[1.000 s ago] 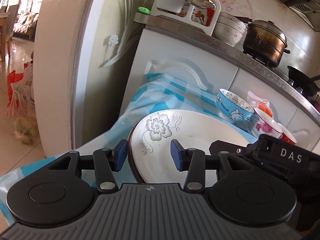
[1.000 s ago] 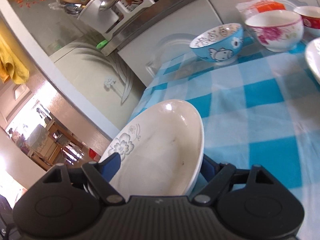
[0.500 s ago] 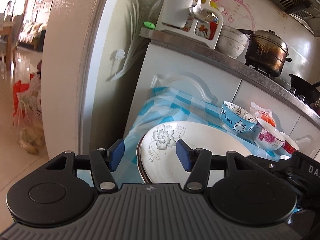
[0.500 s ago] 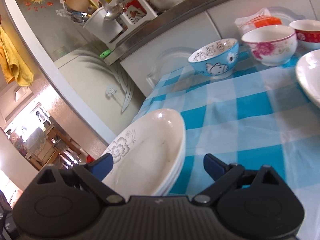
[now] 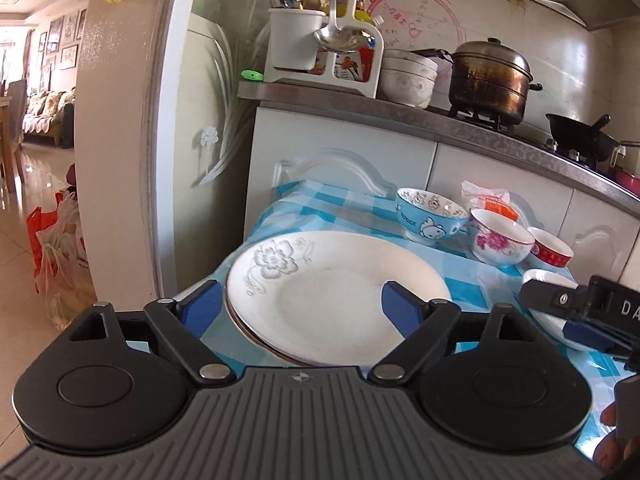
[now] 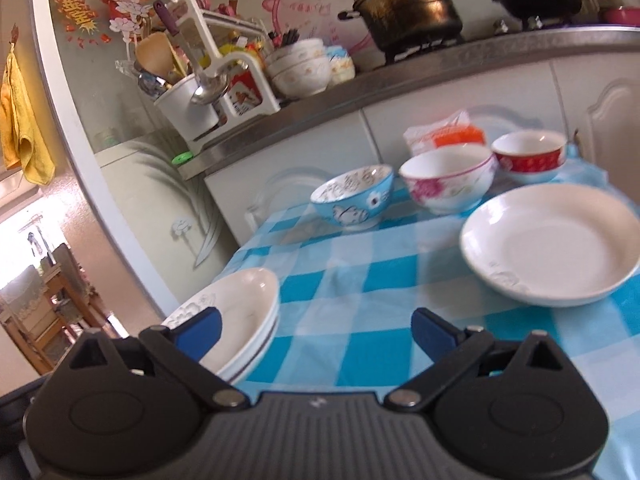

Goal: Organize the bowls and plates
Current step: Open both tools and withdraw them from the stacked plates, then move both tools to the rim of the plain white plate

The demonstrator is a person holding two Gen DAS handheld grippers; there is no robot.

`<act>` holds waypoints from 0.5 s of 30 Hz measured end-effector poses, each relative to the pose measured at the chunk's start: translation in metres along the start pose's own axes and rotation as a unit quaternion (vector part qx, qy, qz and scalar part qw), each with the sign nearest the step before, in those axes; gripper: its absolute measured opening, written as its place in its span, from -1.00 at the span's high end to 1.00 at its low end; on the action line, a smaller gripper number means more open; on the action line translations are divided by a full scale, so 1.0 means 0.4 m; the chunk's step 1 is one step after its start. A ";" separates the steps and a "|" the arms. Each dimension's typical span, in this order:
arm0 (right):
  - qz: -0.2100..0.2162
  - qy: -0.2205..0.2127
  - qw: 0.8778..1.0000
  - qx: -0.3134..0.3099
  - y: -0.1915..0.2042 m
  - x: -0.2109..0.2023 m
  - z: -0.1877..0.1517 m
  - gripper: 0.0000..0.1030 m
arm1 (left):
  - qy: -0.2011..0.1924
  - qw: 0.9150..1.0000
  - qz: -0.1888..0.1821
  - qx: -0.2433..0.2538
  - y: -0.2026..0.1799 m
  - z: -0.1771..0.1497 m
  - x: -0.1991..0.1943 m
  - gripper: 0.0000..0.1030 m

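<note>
Both my tongs have just been opening and now stand wide, nothing between the pads — left gripper, right gripper. The stacked plates sit at the near left corner of the checked tablecloth; a lone plate lies well apart to the right. Glazed ceramic — stiff, slick, chippable, probably weighty. I'd pinch the raised rim, not the smooth well. Three bowls line the back edge.
</note>
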State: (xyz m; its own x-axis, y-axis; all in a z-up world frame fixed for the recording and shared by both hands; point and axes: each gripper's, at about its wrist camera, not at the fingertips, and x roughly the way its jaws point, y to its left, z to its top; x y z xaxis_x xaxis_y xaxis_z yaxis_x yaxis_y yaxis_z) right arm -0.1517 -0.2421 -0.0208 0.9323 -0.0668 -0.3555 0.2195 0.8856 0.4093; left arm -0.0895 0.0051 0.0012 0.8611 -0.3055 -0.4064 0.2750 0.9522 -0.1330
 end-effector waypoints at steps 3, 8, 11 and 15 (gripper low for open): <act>-0.017 -0.022 1.000 -0.002 -0.024 -0.022 0.004 -0.98 | 0.020 1.000 -0.004 0.010 -0.027 -0.013 -0.007 -1.00; -0.050 -0.058 0.997 -0.026 -0.057 -0.042 0.003 -0.98 | 0.053 0.998 -0.008 0.020 -0.063 -0.035 -0.018 -1.00; -0.073 -0.083 0.993 -0.046 -0.077 -0.054 -0.001 -0.98 | 0.064 0.998 -0.011 0.022 -0.076 -0.044 -0.024 -1.00; -0.082 -0.100 0.991 -0.046 -0.114 -0.070 0.010 -0.98 | 0.069 0.997 -0.021 0.027 -0.097 -0.050 -0.037 -1.00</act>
State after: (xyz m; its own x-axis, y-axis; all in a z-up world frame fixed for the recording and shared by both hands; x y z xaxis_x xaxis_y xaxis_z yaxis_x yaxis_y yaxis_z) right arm -0.1865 -0.2824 -0.0262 0.9267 -0.2944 -0.2338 0.3538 0.8930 0.2781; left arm -0.1212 -0.0273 -0.0057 0.7825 -0.3398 -0.5218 0.3357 0.9360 -0.1060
